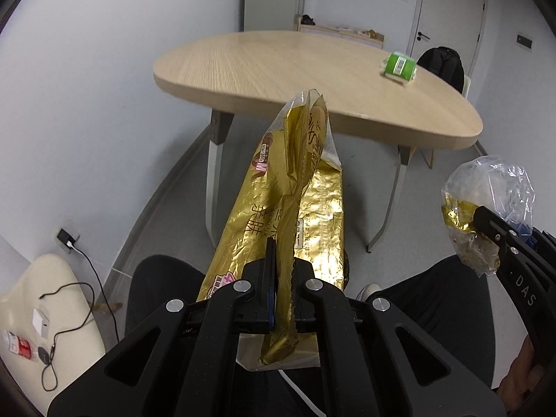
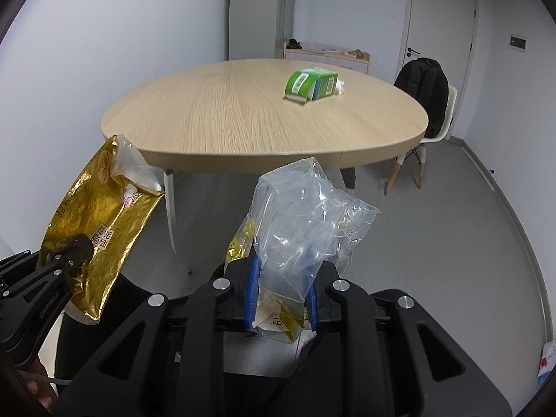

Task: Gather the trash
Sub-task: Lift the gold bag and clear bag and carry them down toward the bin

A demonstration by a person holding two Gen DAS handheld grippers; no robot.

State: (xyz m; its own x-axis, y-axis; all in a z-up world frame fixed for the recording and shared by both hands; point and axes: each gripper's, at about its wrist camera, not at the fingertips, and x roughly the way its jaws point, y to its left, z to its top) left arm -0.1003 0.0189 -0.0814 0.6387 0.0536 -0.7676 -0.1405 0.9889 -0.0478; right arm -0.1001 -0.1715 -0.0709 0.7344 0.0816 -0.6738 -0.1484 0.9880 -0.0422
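My left gripper [image 1: 283, 271] is shut on a large gold foil bag [image 1: 295, 187], held upright below the near table edge; the bag also shows at the left of the right wrist view [image 2: 100, 215]. My right gripper [image 2: 283, 288] is shut on a crumpled clear plastic bag [image 2: 302, 219] with gold scraps inside; it also shows at the right of the left wrist view [image 1: 493, 205]. A green carton [image 2: 311, 85] lies on the wooden table [image 2: 243, 114], with a crumpled white bit beside it.
A white chair with a black backpack [image 2: 422, 95] stands right of the table. A low shelf [image 2: 326, 54] and a door are behind. A pale side table [image 1: 45, 312] with cables and small items sits at lower left. My legs are below both grippers.
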